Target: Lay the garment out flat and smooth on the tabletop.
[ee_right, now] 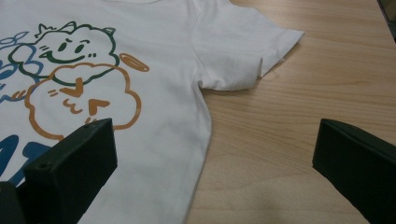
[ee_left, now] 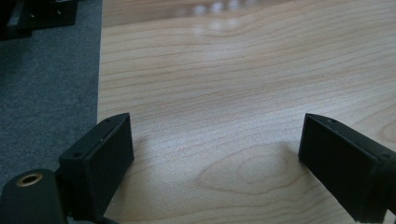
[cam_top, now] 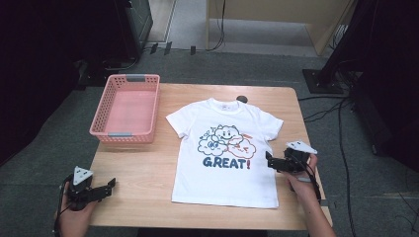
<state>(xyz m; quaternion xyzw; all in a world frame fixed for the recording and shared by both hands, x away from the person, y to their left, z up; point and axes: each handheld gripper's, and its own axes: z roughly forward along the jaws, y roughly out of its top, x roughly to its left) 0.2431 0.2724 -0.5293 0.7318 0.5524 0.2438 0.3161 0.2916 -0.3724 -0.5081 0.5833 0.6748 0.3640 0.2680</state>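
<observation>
With the white T-shirt point(cam_top: 225, 153) lying flat at the table's point(cam_top: 143, 173) centre, you are at the approach step: your right gripper point(cam_top: 271, 162), jaws spread, straddles its right side edge, while your left gripper point(cam_top: 109, 186), jaws also spread, waits over bare wood, so close on the fabric edge next.

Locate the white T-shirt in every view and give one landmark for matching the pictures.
High view: the white T-shirt lies flat at the table's middle, right of the pink basket, with the right claw at its edge.
Left gripper view: not in it; bare wooden table.
Right gripper view: the shirt covers the left half, one sleeve reaching up right.
Shared landmark: the orange cloud print.
</observation>
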